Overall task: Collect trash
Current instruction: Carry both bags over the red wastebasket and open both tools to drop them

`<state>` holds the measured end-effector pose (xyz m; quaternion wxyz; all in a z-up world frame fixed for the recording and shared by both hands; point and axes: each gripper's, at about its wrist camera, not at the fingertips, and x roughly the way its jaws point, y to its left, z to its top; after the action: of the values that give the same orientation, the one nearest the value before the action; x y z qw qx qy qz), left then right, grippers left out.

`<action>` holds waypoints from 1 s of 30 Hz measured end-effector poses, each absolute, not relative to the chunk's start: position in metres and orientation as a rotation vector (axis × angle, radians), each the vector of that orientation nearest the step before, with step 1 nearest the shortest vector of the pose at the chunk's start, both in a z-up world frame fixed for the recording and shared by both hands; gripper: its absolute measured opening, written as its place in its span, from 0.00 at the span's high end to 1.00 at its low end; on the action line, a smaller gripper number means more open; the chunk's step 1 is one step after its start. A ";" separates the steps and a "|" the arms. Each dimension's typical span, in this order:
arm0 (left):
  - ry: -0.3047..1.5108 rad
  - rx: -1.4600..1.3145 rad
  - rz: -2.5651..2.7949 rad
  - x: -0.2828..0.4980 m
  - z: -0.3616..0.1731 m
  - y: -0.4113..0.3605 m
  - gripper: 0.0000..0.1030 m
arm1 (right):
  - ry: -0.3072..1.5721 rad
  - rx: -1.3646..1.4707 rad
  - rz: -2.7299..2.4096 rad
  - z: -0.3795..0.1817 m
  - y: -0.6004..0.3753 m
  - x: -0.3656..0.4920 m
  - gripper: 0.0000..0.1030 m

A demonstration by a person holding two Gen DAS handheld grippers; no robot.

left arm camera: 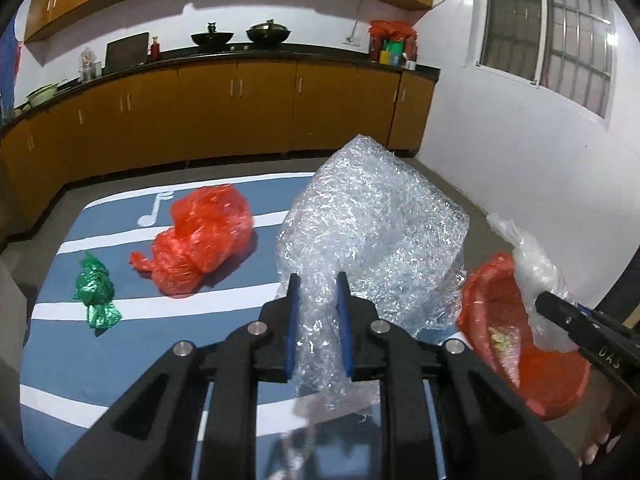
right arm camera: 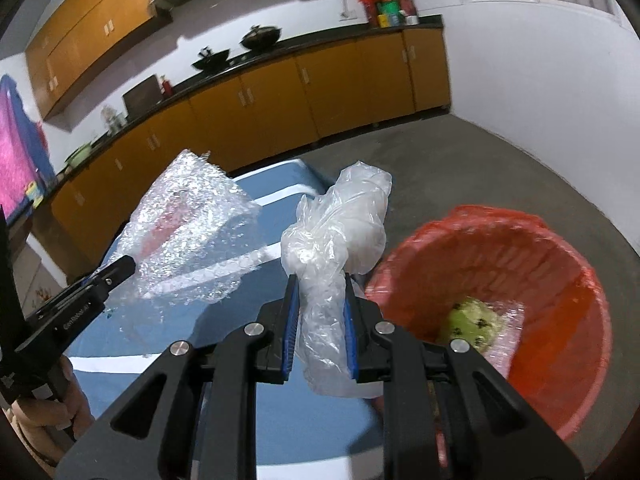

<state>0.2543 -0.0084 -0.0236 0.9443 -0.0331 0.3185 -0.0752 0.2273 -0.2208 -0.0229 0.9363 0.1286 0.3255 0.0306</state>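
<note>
L gripper point(left arm camera: 317, 280) clenched on bubble wrap point(left arm camera: 372, 236), sheet lifted clear of blue mat point(left arm camera: 60, 340). R gripper point(right arm camera: 320, 280) clamped on crumpled clear plastic bag point(right arm camera: 340, 232). Red-lined bin point(right arm camera: 520, 240) just right of R gripper. Red bag point(left arm camera: 204, 236) & green foil wad point(left arm camera: 96, 288) lie on mat, ahead-left of L gripper.
</note>
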 end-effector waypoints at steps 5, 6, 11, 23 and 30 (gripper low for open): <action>0.640 -0.072 -0.200 0.249 -0.016 -0.034 0.83 | 0.643 0.295 0.009 -0.020 -0.250 0.210 0.80; 0.640 -0.073 -0.207 0.248 -0.015 -0.038 0.83 | 0.638 0.297 -0.004 -0.020 -0.255 0.206 0.81; 0.638 -0.071 -0.258 0.243 -0.013 -0.063 0.83 | 0.628 0.312 -0.050 -0.019 -0.275 0.192 0.81; 0.648 -0.047 -0.366 0.234 -0.013 -0.122 0.83 | 0.618 0.362 -0.138 -0.025 -0.316 0.166 0.81; 0.675 -0.040 -0.408 0.233 -0.021 -0.147 0.83 | 0.612 0.385 -0.173 -0.028 -0.329 0.157 0.81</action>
<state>0.2335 -0.1473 -0.0206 0.9229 -0.0193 0.3290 -0.1989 0.1570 -0.3292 -0.0282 0.9317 0.1881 0.2989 -0.0845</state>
